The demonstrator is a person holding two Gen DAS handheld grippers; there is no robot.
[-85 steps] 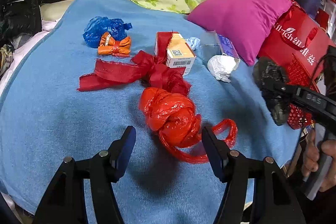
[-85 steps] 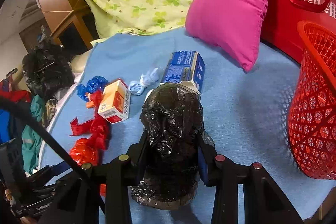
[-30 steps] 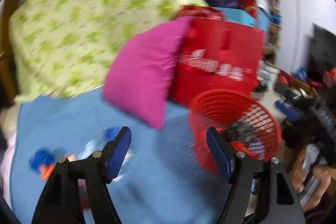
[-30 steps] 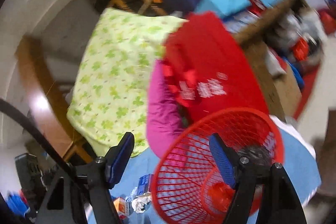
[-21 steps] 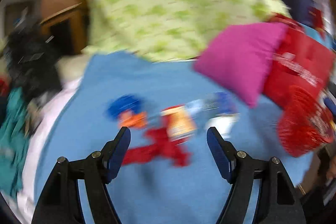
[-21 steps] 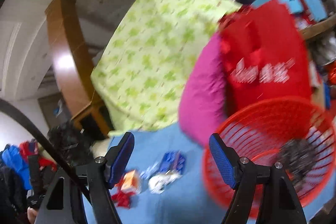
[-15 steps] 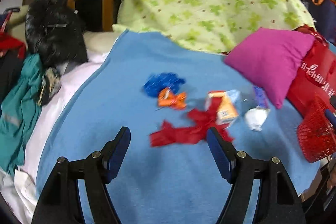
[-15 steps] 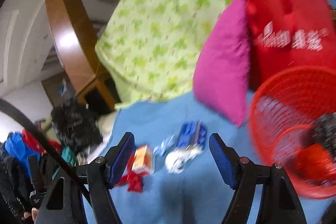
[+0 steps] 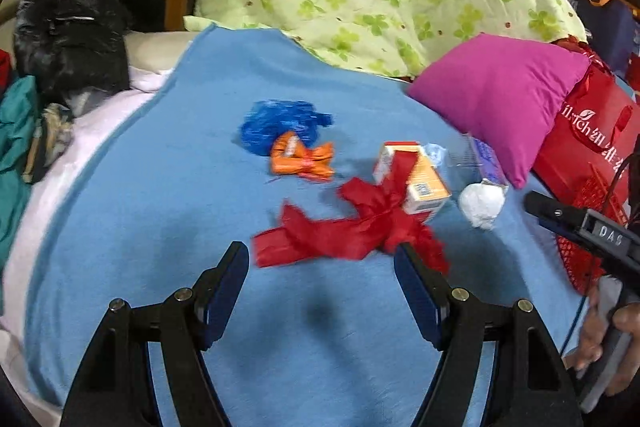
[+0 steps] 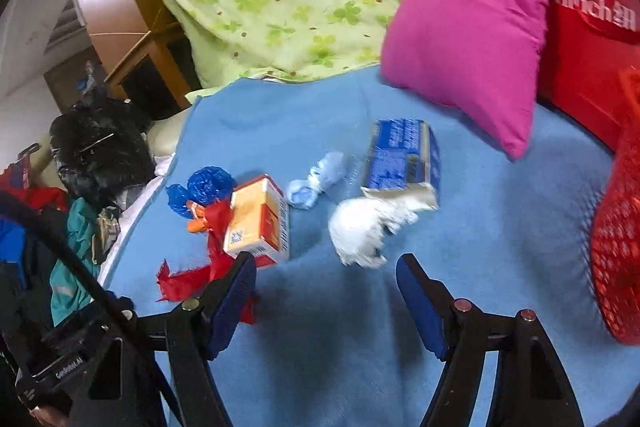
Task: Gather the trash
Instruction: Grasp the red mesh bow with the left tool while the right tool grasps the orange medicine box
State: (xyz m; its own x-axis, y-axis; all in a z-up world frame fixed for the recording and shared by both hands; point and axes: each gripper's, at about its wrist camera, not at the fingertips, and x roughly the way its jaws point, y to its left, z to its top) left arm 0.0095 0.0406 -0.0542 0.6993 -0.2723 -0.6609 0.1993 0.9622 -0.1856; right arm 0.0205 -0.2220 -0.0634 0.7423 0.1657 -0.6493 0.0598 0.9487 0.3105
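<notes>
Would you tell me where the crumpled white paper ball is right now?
In the right wrist view, the white paper ball lies centrally on the blue blanket, touching the blue carton.

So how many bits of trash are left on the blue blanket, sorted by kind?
Boxes: 2, orange box, blue box
Plastic bags: 2, blue bag, pale bag
Wrappers: 1, orange wrapper
Ribbons: 1, red ribbon
Paper wads: 1, white wad
Total: 7
</notes>
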